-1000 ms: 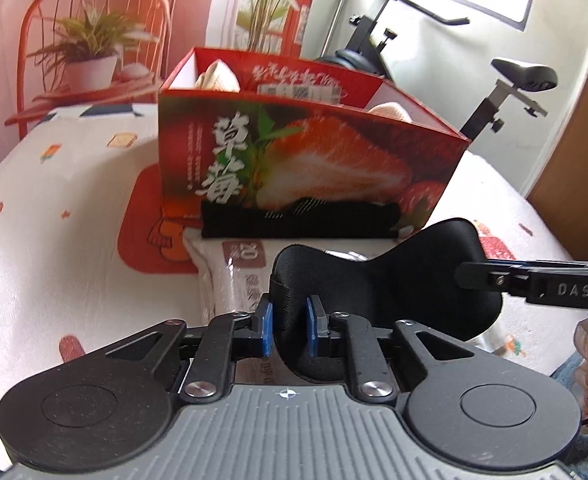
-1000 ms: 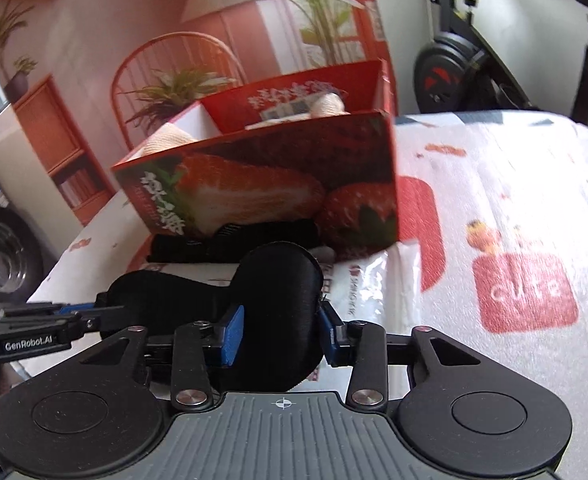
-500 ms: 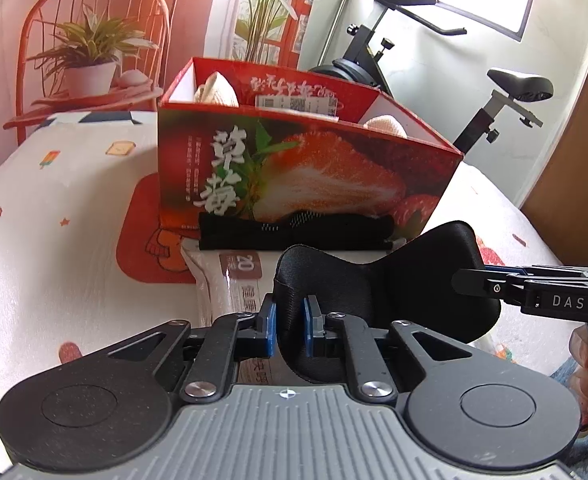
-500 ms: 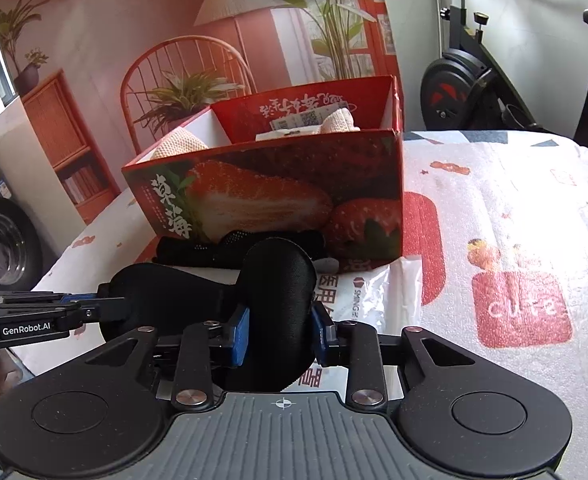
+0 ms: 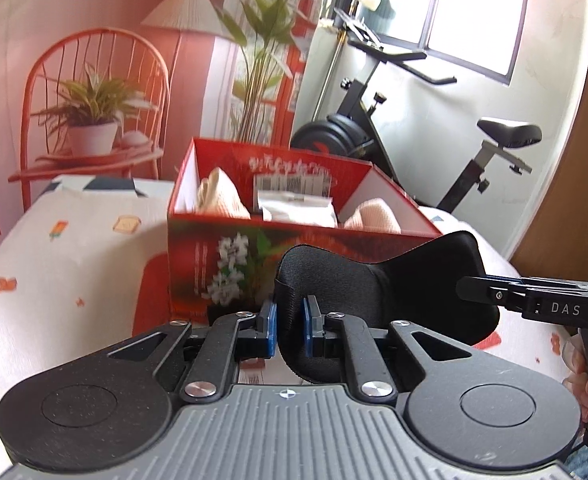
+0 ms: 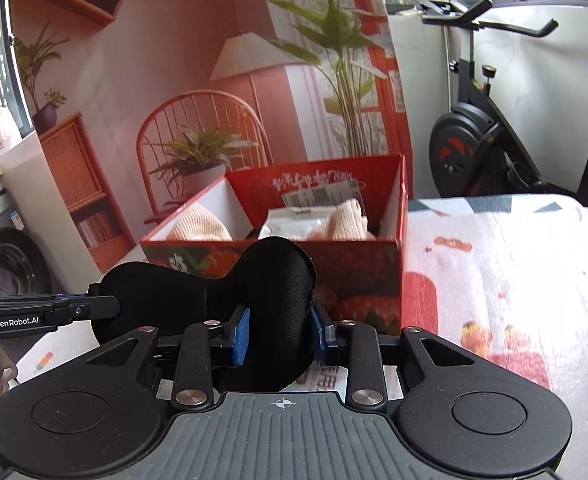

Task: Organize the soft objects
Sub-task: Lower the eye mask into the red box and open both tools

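Note:
A black padded eye mask (image 5: 378, 292) hangs in the air between both grippers, in front of the red strawberry box (image 5: 230, 256). My left gripper (image 5: 290, 324) is shut on the mask's left end. My right gripper (image 6: 280, 336) is shut on the mask's right lobe (image 6: 270, 292); it also shows in the left wrist view (image 5: 466, 286). The box (image 6: 366, 272) is open-topped and holds cream knitted items (image 5: 218, 198) and a white packet (image 5: 298, 210).
The box stands on a bed with a white patterned cover (image 6: 514, 264). A flat white packet (image 6: 334, 376) lies under the grippers. An exercise bike (image 5: 414, 132) stands behind the bed at the right. A red chair with a potted plant (image 5: 90, 120) stands at the back left.
Both grippers have risen with the mask, from just above the bed to about the box's rim. The box's inside now shows, and the black item at its base is out of sight.

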Action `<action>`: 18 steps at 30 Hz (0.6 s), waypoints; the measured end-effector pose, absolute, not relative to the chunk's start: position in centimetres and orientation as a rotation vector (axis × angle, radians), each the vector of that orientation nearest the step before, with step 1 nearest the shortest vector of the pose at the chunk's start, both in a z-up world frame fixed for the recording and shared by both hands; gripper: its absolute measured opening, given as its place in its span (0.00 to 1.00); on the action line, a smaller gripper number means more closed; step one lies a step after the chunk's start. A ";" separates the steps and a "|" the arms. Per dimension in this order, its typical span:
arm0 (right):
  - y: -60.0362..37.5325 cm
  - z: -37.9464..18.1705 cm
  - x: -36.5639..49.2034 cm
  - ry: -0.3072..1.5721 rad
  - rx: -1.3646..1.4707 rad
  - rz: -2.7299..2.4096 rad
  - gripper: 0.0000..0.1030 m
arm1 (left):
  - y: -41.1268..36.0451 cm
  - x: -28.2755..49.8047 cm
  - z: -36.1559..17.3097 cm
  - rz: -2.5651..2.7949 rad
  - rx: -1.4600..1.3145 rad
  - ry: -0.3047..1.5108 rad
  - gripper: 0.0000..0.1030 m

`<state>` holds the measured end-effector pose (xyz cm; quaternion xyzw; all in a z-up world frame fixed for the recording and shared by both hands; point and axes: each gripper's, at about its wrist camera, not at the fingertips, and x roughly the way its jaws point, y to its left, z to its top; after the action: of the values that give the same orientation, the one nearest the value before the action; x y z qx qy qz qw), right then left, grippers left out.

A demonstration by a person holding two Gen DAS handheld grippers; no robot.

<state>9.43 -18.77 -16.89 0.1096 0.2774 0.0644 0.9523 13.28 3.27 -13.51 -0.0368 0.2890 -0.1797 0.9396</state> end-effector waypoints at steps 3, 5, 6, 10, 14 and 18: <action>-18.9 -15.5 9.9 0.537 0.215 0.136 0.27 | 3.3 13.5 -12.4 -0.371 -0.080 0.560 0.13; -18.9 -14.6 10.6 0.522 0.212 0.137 0.27 | 3.0 13.9 -11.5 -0.372 -0.071 0.536 0.13; -19.0 -14.1 11.1 0.515 0.209 0.138 0.27 | 2.9 14.2 -11.0 -0.370 -0.067 0.524 0.13; -19.2 -12.2 13.8 0.486 0.177 0.133 0.27 | 2.3 16.1 -8.9 -0.348 -0.047 0.468 0.13; -19.1 -10.4 17.4 0.461 0.123 0.109 0.27 | 1.2 18.7 -7.0 -0.320 -0.011 0.424 0.13; -19.0 -9.9 21.3 0.465 0.105 0.083 0.27 | -0.2 22.0 -6.3 -0.289 0.030 0.433 0.13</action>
<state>21.26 -19.03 -9.93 0.0518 0.2301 0.0411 0.9709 22.04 -0.20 -6.35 0.0149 0.2138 -0.1431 0.9662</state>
